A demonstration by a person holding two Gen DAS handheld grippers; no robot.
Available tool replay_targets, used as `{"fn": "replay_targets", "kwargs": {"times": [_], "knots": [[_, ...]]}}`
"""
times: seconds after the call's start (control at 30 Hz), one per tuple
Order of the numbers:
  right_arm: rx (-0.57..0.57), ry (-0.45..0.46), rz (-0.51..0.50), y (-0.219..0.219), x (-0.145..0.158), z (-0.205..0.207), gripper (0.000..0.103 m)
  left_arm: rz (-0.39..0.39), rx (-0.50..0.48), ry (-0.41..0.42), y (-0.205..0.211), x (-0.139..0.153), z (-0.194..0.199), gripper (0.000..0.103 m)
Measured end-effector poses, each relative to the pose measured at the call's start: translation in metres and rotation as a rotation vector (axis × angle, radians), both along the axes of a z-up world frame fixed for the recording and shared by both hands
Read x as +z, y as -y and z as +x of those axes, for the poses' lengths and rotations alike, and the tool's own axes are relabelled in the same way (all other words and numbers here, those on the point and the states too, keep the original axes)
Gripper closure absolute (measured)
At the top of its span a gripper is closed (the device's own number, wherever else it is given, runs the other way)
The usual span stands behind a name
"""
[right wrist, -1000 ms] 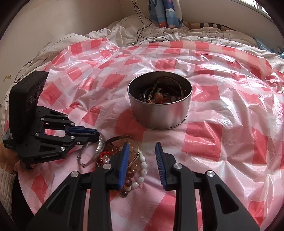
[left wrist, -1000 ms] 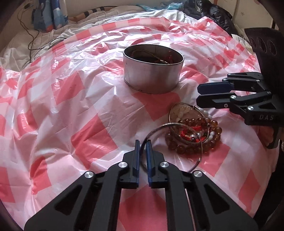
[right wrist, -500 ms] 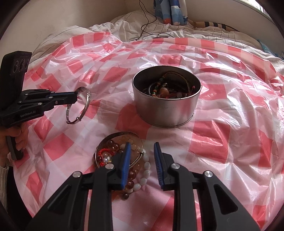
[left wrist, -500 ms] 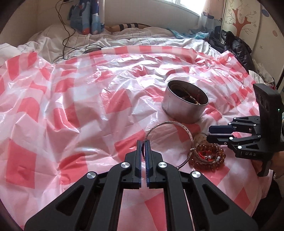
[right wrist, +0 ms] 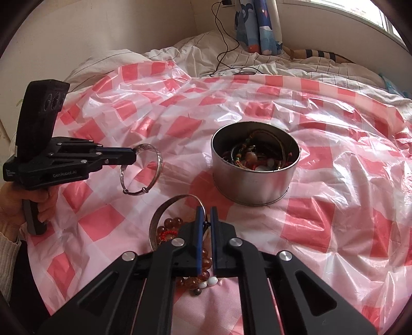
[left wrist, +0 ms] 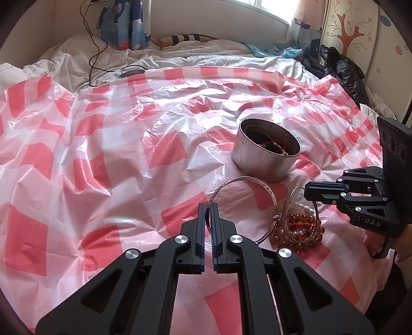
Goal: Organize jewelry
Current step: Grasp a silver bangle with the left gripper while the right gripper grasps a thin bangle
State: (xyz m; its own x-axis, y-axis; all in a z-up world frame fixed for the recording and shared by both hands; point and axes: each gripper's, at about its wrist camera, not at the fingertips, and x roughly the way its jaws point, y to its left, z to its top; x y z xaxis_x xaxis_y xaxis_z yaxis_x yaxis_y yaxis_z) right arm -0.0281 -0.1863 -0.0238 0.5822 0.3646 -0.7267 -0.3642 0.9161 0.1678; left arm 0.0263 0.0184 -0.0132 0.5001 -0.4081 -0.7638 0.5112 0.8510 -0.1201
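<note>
My left gripper (left wrist: 208, 206) is shut on a silver bangle (left wrist: 247, 178) and holds it in the air above the red-and-white plastic sheet. The right wrist view shows that gripper (right wrist: 134, 156) at the left, the bangle (right wrist: 159, 162) hanging from its tips. My right gripper (right wrist: 206, 210) is shut on the rim of a thin metal bangle (right wrist: 167, 203), which stands tilted over a pile of amber, white and red bead bracelets (right wrist: 172, 223). The left wrist view shows the right gripper (left wrist: 306, 192) over that pile (left wrist: 303, 232). A round metal tin (right wrist: 255, 180) with several bracelets inside stands just behind.
The tin (left wrist: 265, 167) sits on a wrinkled checked plastic sheet (left wrist: 103, 154) spread over a bed. White bedding, a black cable (left wrist: 95, 51) and a blue patterned pillow (left wrist: 123, 23) lie at the far side. Dark clothes (left wrist: 342, 69) are piled at the right. A hand (right wrist: 38, 201) grips the left handle.
My left gripper lifted the silver bangle off the bead pile and carried it up and to the left. My right gripper's jaws closed on the thin bangle, tipping it up.
</note>
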Motion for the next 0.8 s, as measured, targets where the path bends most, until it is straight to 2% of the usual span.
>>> {"fn": "replay_targets", "kwargs": {"times": [0.2, 0.33, 0.6, 0.8], "knots": [[-0.056, 0.010, 0.014, 0.016, 0.006, 0.004, 0.097, 0.000, -0.013, 0.000, 0.005, 0.000, 0.001, 0.099], [-0.104, -0.007, -0.040, 0.024, 0.001, 0.008, 0.097, -0.002, -0.017, 0.001, 0.008, 0.001, 0.000, 0.099], [-0.145, -0.120, -0.091, 0.033, -0.023, 0.020, 0.097, 0.001, -0.034, -0.005, 0.018, 0.000, 0.002, 0.099], [-0.132, -0.137, -0.100, 0.030, -0.028, 0.019, 0.091, 0.004, -0.035, -0.006, 0.020, -0.001, 0.003, 0.099]]}}
